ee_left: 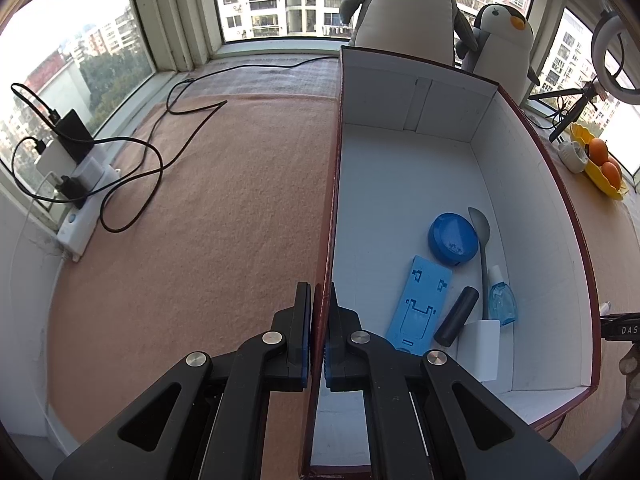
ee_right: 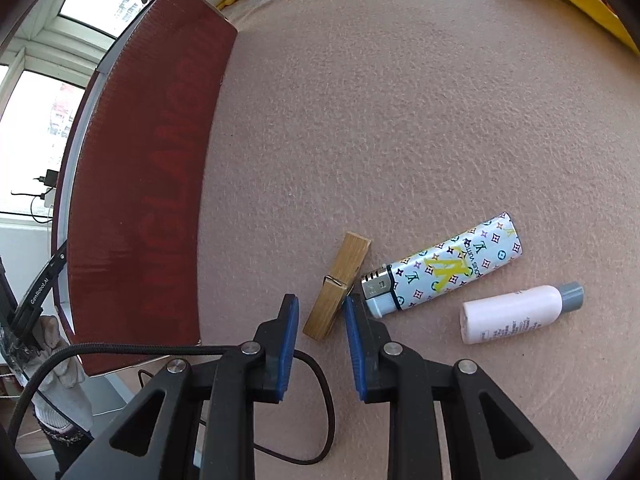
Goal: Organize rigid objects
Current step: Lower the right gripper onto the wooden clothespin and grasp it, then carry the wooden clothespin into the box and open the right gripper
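Left gripper [ee_left: 319,320] had its jaws clenched on the near left wall of the box [ee_left: 520,208], one pad outside, one inside. The box was dark red outside and white inside, and it stood open-topped on the pinkish cloth-covered worktop [ee_left: 224,208].

Lying in the box toward its right side:
- round blue tin [ee_left: 453,240]
- grey spoon [ee_left: 481,240], just right of the tin, handle toward the camera
- flat blue phone stand [ee_left: 420,304], near the tin
- dark cylinder [ee_left: 457,316], just beside the stand
- small blue bottle [ee_left: 502,300] with a white cap
- white block [ee_left: 484,348], nearest the camera, touching the cylinder's end

Right gripper [ee_right: 321,316] was outside the box, pointing steeply down at the worktop. A wooden clothespin [ee_right: 338,286] lay flat with its near end between the jaws. The jaws stood partly apart; the right pad was at the pin's edge, the left pad clear of it, so no grip was seen.

Just right of the clothespin lay a patterned lighter [ee_right: 444,266], its metal head close to the pin and the right pad. A pale pink bottle [ee_right: 520,314] with a grey cap lay near the lighter, apart from it.

A power strip [ee_left: 86,208] with chargers and black cables sat at the left window edge. Two plush penguins [ee_left: 504,44] stood behind the box.
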A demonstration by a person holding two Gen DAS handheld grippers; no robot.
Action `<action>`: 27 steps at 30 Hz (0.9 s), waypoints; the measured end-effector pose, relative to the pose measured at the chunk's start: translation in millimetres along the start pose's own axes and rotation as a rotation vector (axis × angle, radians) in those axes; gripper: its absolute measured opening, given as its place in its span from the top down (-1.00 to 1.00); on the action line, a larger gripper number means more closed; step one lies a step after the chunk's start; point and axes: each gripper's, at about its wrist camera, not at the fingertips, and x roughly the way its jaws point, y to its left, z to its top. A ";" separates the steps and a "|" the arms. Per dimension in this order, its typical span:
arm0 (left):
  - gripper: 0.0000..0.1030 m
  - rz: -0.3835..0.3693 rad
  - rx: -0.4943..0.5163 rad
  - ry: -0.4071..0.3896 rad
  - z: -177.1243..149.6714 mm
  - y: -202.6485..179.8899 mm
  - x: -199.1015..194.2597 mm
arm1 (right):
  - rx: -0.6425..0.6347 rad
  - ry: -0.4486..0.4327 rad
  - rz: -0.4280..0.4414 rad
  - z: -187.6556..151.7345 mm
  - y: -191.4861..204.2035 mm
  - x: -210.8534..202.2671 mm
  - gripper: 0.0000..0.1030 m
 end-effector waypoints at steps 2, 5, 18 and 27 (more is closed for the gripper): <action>0.92 0.000 -0.001 -0.001 -0.7 0.3 -0.1 | -0.006 -0.004 -0.010 2.5 4.9 4.1 0.57; 0.92 0.000 0.000 0.000 -1.6 0.2 -0.3 | -0.012 -0.009 -0.027 6.4 11.5 7.0 0.60; 0.92 -0.006 -0.006 0.002 -6.7 1.8 -1.8 | -0.139 -0.046 -0.154 1.8 39.6 14.1 0.78; 0.92 -0.007 -0.009 0.003 -6.2 2.5 -2.0 | -0.152 -0.214 -0.139 -13.5 50.7 -25.2 0.78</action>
